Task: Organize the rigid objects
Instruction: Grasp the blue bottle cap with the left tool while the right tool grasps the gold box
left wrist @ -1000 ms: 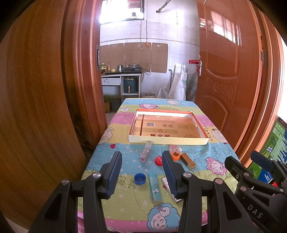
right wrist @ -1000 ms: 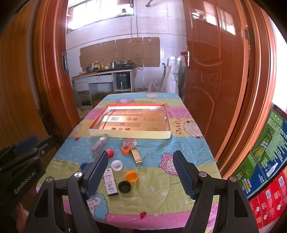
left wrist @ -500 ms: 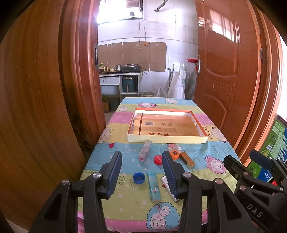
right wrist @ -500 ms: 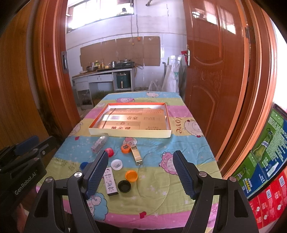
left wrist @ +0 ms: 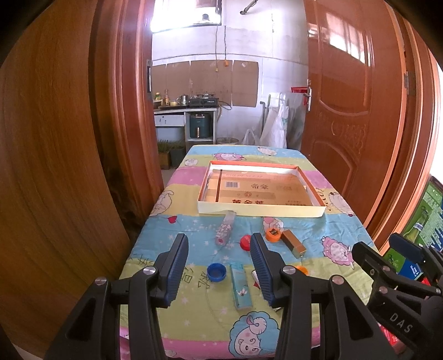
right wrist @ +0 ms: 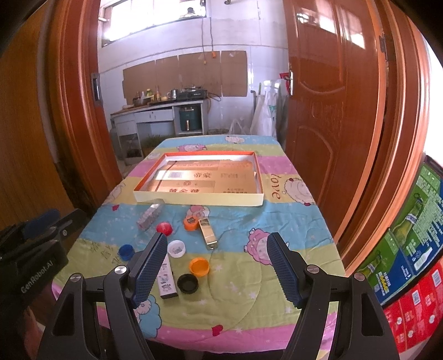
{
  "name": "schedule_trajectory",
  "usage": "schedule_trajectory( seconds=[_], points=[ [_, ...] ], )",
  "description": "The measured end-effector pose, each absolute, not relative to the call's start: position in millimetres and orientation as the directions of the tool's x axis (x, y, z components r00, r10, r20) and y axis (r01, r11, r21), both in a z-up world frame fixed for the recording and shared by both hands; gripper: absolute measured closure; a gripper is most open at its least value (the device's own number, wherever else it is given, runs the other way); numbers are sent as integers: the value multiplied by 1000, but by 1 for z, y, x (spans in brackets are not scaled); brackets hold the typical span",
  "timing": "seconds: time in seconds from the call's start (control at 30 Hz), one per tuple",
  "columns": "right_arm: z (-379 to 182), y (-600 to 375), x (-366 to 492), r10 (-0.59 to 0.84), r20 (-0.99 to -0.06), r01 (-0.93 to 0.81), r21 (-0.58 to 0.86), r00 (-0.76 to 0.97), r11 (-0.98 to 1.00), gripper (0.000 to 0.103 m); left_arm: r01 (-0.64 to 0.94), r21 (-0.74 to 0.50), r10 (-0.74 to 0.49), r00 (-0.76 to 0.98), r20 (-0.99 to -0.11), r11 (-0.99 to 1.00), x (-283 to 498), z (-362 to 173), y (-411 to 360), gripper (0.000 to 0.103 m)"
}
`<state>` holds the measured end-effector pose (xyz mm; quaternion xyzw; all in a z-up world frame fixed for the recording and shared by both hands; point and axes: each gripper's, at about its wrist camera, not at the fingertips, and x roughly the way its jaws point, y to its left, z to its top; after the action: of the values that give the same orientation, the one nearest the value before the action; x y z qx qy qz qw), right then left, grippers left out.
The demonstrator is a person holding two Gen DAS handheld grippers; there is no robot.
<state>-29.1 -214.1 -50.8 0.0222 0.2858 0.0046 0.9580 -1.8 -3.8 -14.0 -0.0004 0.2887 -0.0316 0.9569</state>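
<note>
- Caps, small boxes and a clear tube lie scattered on the cartoon tablecloth, around 12 o'clock of both tools.
- Left gripper and right gripper hang above them, jaws apart, holding nothing.
- Farther at 12 o'clock sits the shallow tray.

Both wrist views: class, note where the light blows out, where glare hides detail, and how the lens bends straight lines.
Left wrist view: the window blows out white and the door frame bows. Right wrist view: glare washes the print inside the shallow box, and the right-hand door curves with bright reflections.
</note>
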Motion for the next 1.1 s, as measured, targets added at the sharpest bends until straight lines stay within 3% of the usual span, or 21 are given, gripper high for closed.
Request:
schedule_trajectory(
  seconds=[0.17, 0.53, 0.7, 1.0, 1.1],
  points=[
    [-63, -221, -23, 26, -580, -5, 39, 814, 999, 27, 76, -12, -69, 821, -566, 997, -1, -32, 4, 56],
    [-104, -232, 5, 50, -671, -8, 66, 739, 998, 27, 108, -39, -105, 714, -692, 993, 21, -92, 21, 56],
    [-117, -236, 14, 58, -693, -8, 75, 719, 997, 27, 124, 3, -84, 684, -725, 992, 43, -110, 16, 56],
    [-133, -244, 31, 65, -730, 3, 91, 681, 996, 27, 216, -11, -149, 632, -760, 976, 69, -136, 10, 61],
    [-136, -244, 35, 64, -735, 3, 89, 675, 996, 27, 226, -5, -152, 638, -755, 974, 76, -138, 9, 69]
  ],
)
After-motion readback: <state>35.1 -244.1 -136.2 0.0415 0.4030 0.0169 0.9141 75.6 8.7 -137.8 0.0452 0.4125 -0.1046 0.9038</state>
